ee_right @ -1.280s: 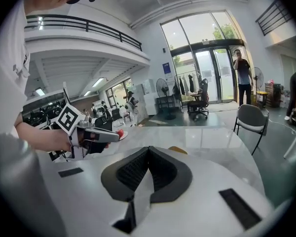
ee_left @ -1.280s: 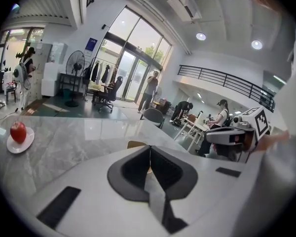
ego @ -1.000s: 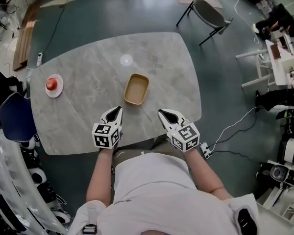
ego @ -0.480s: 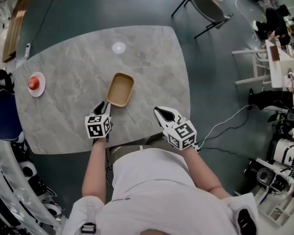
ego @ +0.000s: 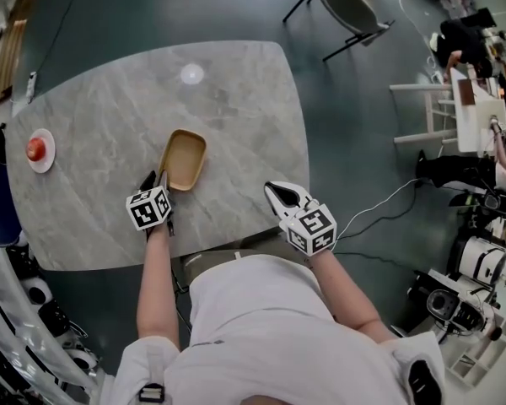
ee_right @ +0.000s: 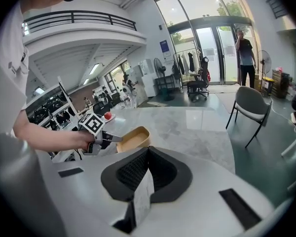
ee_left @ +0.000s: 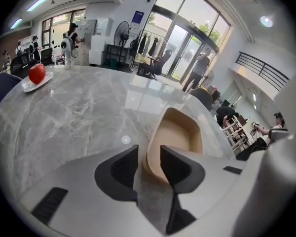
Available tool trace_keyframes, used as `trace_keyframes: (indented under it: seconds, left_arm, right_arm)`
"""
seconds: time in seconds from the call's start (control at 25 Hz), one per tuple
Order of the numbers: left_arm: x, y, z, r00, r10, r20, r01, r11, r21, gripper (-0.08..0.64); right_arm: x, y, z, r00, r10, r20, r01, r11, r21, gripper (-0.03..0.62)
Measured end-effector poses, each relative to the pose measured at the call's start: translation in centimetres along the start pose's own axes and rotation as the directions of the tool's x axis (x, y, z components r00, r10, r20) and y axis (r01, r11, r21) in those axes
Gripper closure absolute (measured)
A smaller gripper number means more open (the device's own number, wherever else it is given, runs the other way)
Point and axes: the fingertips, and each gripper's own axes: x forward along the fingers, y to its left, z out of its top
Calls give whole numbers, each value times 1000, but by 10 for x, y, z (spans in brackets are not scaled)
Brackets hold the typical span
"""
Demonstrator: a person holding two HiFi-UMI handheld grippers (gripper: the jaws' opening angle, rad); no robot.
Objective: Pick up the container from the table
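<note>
A shallow tan container [ego: 183, 159] lies on the grey marble table [ego: 110, 116], in front of the person. My left gripper [ego: 156, 180] points down at the container's near left corner. In the left gripper view its jaws are opening and straddle the container's [ee_left: 176, 135] near rim; the pads do not press on it. My right gripper [ego: 282, 194] hovers shut and empty over the table's front right part, well apart from the container [ee_right: 133, 138]. From the right gripper view I see the left gripper [ee_right: 106, 138] at the container's end.
A red apple [ego: 35, 148] sits on a small white plate [ego: 47, 155] at the table's far left. A grey chair [ego: 347, 1] stands beyond the table's right corner. A white cable [ego: 379, 213] runs over the floor to the right.
My left gripper has moved forward and down to the container's near corner, and its jaws have gone from shut to open. The right gripper has drifted toward the table's front right corner.
</note>
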Motion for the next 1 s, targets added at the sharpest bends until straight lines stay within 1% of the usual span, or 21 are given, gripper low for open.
trace_keyframes:
  seconds: [0.32, 0.48, 0.6, 0.8, 1.0]
  left_arm:
    - [26, 2, -12, 998, 39, -57, -41, 999, -33, 433]
    - [33, 1, -18, 997, 30, -74, -35, 998, -60, 446]
    - [31, 0, -16, 997, 29, -76, -32, 999, -43, 457]
    - [25, 0, -14, 996, 12, -83, -14, 1000, -18, 514]
    - [7, 0, -4, 998, 8, -60, -7, 1000, 8, 517]
  right_arm:
    - [-14, -21, -5, 1000, -14, -18, 14, 1000, 0, 581]
    - [-17, -26, -4, 1000, -23, -12, 23, 1000, 11, 581]
    - [-17, -24, -3, 1000, -23, -8, 23, 1000, 8, 581]
    - [-15, -18, 4, 1000, -24, 7, 24, 1000, 1, 581]
    - [-14, -6, 12, 999, -23, 25, 24, 1000, -16, 581]
